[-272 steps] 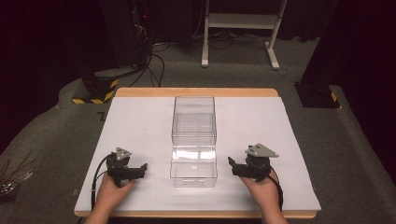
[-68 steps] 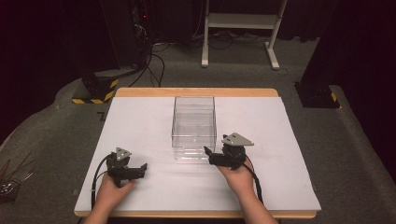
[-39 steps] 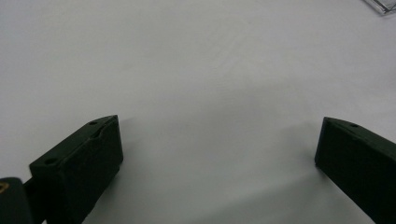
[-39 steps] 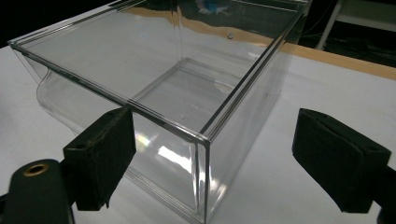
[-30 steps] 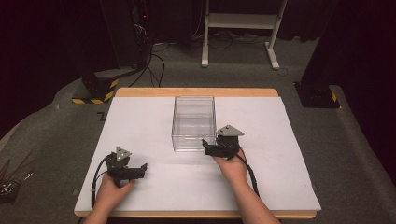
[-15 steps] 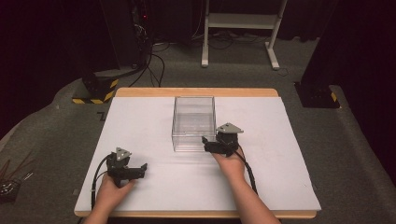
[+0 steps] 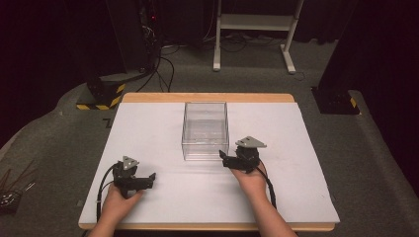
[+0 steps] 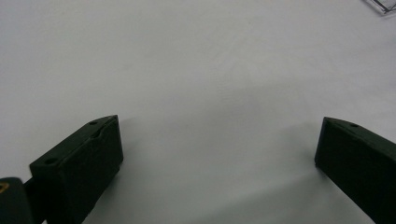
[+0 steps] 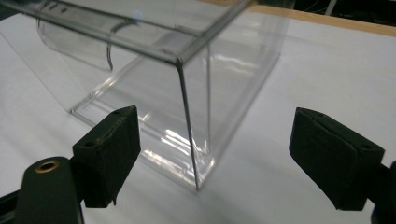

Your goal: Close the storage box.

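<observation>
The clear, thin-walled plastic box [image 7: 205, 131] stands mid-worktop [image 7: 316, 168], its near right corner between the spread jaws of the right tool [image 9: 212, 154]. It looks light, rigid and slippery: pinch one wall just below the rim. The left tool [image 8: 217, 154] rests spread, empty.

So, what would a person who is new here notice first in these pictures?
First the clear plastic box, standing open-topped in the middle of the white table. Next the right tongs, open at the box's near right corner; the right gripper view shows that corner edge between the two jaws. The left tongs rest open on bare table near the front left.
</observation>
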{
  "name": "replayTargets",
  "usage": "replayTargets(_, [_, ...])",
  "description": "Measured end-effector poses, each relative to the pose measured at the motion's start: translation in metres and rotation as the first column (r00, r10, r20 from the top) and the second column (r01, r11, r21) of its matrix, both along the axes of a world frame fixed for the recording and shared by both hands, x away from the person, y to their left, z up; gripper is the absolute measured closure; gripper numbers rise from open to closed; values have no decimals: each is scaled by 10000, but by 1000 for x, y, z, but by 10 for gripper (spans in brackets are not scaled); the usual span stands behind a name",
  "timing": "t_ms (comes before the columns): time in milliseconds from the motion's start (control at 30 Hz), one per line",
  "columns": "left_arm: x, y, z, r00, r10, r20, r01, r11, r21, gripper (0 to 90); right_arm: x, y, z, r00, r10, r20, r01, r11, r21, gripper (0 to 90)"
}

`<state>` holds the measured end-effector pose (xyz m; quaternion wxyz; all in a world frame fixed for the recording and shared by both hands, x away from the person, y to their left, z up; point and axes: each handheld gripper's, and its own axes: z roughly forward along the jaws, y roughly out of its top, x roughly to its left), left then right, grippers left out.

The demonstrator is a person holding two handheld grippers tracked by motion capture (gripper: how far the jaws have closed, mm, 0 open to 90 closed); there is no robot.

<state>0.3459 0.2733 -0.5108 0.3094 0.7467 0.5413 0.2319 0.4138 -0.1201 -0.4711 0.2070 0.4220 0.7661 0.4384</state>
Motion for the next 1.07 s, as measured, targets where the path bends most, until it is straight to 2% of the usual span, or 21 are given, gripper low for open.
replayTargets(100, [0,0,0,10000,-4,-7,4,10000,1,13,-8,-15,-2,9999,-114,2,114,9999,-101,164])
replayTargets(267, [0,0,0,10000,0,-3,0,10000,3,13,-19,-52,-9,9966,-771,-278,765,9968,-235,163])
replayTargets(467, [0,0,0,10000,3,5,-3,10000,2,13,-28,-93,-17,9864,-1509,-657,1457,9863,-774,169])
replayTargets(567, [0,0,0,10000,4,4,-4,10000,4,13,-30,-106,-22,9792,-1795,-947,1697,9801,-1026,177])
replayTargets(667, [0,0,0,10000,2,5,-2,10000,2,13,-29,-110,-31,9713,-1799,-1556,1594,9779,-1355,178])
replayTargets(733, [0,0,0,10000,0,3,0,10000,4,13,-31,-105,-31,9755,-1707,-1388,1470,9751,-1662,216])
replayTargets(767, [0,0,0,10000,-2,-2,2,10000,1,13,-32,-101,-32,9787,-1647,-1222,1384,9702,-1990,225])
replayTargets(800, [0,0,0,10000,0,-3,0,10000,0,12,-33,-101,-32,9806,-1619,-1109,1371,9695,-2033,230])
replayTargets(933, [0,0,0,10000,6,5,-6,10000,4,12,-31,-104,-32,9780,-1587,-1352,1341,9754,-1751,225])
replayTargets(1067, [0,0,0,10000,8,9,-8,10000,8,13,-32,-102,-32,9789,-1630,-1231,1378,9718,-1914,222])
